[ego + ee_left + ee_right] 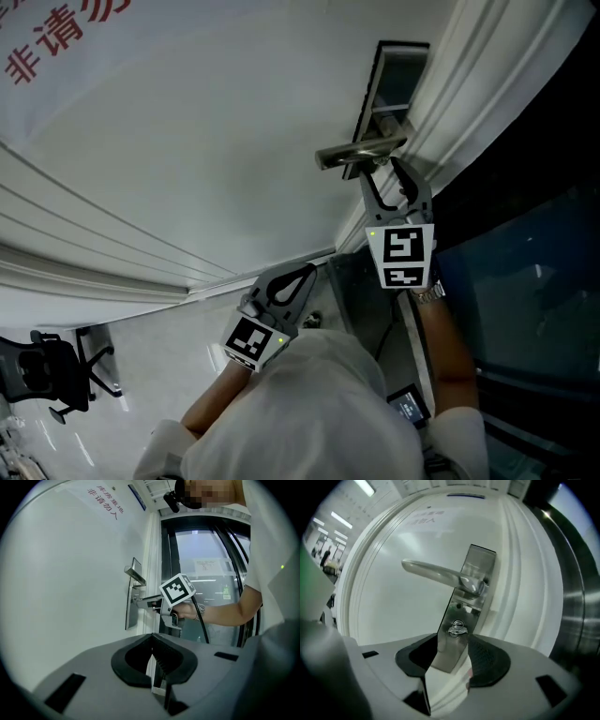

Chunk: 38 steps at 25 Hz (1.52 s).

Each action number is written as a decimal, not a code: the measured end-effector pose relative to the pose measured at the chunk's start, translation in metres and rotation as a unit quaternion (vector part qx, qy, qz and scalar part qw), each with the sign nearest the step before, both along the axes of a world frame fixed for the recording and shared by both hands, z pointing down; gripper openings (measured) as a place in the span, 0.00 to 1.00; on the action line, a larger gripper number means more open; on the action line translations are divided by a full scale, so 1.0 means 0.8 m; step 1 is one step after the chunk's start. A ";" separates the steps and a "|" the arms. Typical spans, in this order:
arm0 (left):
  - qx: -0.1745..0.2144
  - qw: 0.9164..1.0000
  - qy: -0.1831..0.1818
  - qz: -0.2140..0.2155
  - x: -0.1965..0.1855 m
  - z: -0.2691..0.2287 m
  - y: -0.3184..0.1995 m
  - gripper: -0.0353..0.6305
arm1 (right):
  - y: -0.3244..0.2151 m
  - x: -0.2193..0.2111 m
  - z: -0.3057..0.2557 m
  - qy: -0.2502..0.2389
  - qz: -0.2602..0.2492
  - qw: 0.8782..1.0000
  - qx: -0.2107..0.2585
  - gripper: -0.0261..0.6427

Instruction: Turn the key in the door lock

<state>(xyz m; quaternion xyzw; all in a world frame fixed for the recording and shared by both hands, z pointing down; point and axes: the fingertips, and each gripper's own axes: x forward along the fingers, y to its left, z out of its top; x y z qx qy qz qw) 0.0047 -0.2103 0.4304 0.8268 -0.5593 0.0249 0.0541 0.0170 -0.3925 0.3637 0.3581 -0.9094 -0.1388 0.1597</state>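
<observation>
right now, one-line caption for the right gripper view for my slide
Right gripper open before the key in the steel lock plate, beneath the lever handle.

The tall silver metal lock plate looks brushed, its curved metal lever handle and small silvery key glossier. The white painted door is smooth with a soft sheen.

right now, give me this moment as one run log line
right gripper: open, key in lock plate at jaw tips, ungripped | left gripper: shut, empty, off the door
</observation>
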 end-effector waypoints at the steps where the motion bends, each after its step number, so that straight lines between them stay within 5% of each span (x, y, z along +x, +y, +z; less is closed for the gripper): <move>1: -0.001 1.000 0.000 0.001 0.001 0.000 0.000 0.06 | -0.001 0.001 -0.001 0.024 0.008 0.999 0.025 0.31; 4: -0.003 1.000 0.003 -0.002 0.001 0.001 -0.002 0.06 | -0.005 0.003 -0.005 0.094 0.023 0.990 0.106 0.30; 9: -0.008 1.000 0.010 -0.004 0.003 0.004 -0.004 0.06 | -0.009 -0.002 -0.016 0.185 0.038 0.957 0.220 0.30; 16: -0.005 1.000 0.002 -0.004 0.003 0.003 -0.009 0.06 | -0.010 -0.012 -0.010 0.232 0.028 0.938 0.255 0.29; 26: -0.015 1.000 0.004 0.003 0.011 0.006 -0.015 0.06 | -0.017 -0.015 -0.010 0.236 0.038 0.929 0.282 0.08; 31: -0.014 1.000 0.001 0.005 0.011 0.009 -0.019 0.06 | -0.017 -0.014 -0.011 0.193 0.043 0.949 0.245 0.06; 38: -0.010 1.000 -0.004 0.009 0.013 0.008 -0.028 0.06 | -0.022 -0.012 -0.017 0.029 0.067 0.994 0.075 0.06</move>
